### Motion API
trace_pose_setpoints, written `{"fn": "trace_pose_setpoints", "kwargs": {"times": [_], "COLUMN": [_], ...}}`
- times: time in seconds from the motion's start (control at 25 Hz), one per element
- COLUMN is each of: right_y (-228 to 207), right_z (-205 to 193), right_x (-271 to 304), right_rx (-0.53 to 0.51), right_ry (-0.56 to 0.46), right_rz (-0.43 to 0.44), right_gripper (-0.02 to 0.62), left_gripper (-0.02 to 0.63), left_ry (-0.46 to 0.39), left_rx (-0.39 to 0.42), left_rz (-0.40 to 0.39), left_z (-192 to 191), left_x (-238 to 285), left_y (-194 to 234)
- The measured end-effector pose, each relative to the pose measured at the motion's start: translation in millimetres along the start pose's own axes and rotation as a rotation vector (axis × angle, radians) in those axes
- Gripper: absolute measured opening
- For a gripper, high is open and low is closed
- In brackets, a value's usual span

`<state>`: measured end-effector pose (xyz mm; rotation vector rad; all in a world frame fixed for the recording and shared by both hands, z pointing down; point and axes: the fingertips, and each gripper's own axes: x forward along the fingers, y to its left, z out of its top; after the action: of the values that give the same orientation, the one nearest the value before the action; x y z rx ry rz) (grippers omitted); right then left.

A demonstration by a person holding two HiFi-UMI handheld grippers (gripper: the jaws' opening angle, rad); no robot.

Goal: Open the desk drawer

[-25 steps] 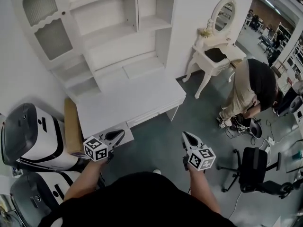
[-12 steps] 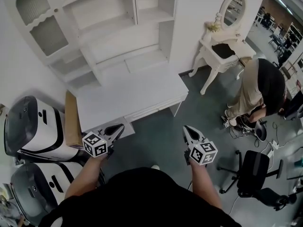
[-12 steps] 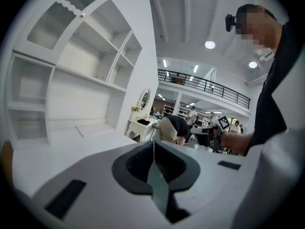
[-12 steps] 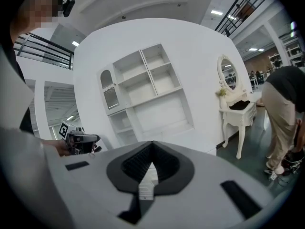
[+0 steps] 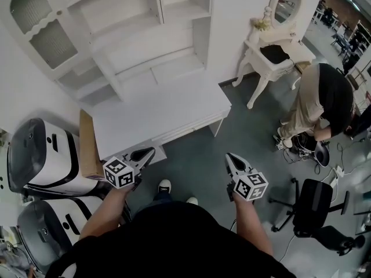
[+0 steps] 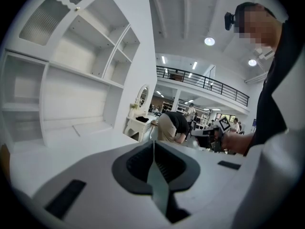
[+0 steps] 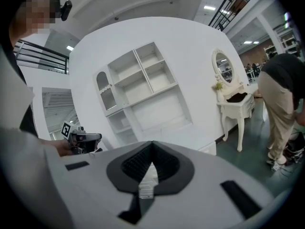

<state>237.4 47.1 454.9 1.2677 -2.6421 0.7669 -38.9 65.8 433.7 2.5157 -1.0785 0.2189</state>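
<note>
The white desk (image 5: 156, 112) with its shelf hutch (image 5: 139, 33) stands ahead of me in the head view. Its drawer front (image 5: 188, 130) runs under the front edge and sits flush, closed. My left gripper (image 5: 151, 152) hangs just short of the desk's left front corner, jaws shut and empty. My right gripper (image 5: 228, 156) hovers over the floor to the right of the desk, also shut on nothing. In the left gripper view the left gripper (image 6: 153, 144) points past the desk top (image 6: 71, 142). In the right gripper view the right gripper (image 7: 152, 145) faces the hutch (image 7: 143, 94).
Two white and black machines (image 5: 40, 158) (image 5: 49, 230) and a cardboard sheet (image 5: 87, 146) crowd the desk's left side. A white vanity table with mirror (image 5: 272, 48) stands at the right, a person (image 5: 319, 100) bends beside it, and an office chair (image 5: 310, 204) is nearer.
The view has shifted slightly and the desk sits a little nearer and lower. Both grippers hold about the same place, still shut. My shoes now show below the desk.
</note>
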Motion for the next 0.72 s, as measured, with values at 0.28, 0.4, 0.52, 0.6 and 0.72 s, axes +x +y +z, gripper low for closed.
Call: {"fn": "trace_pose_setpoints", "kwargs": {"times": [0.28,0.4,0.52,0.6,0.72], "right_y": [3.1,1.7,9.2,18.7,31.7], "right_z": [15.0,23.2,34.3,41.9,50.9], "right_x": [3.5,5.0,20.9,36.9,58.6], "right_rx": [-0.022,-0.026,-0.039,-0.048,-0.056], "right_ry": [-0.018,-0.024,-0.03,-0.038,-0.05], "right_rz": [-0.055,-0.098,-0.114,-0.114,-0.118], "right_gripper": [0.002,0.002,0.002,0.002,0.002], "left_gripper": [0.018,0.018,0.018,0.018,0.018], "left_ry": [0.018,0.006,-0.015,-0.016,0.001], "left_rx": [-0.014,0.018,0.041,0.043,0.029], "left_rz": [-0.071,-0.118,-0.15,-0.162,-0.168], "left_z": [-1.7,14.2,32.3,37.6,36.1], "left_x": [15.9,28.6,34.2,32.9,27.6], "left_y": [18.9,27.4,44.2,60.0,87.2]}}
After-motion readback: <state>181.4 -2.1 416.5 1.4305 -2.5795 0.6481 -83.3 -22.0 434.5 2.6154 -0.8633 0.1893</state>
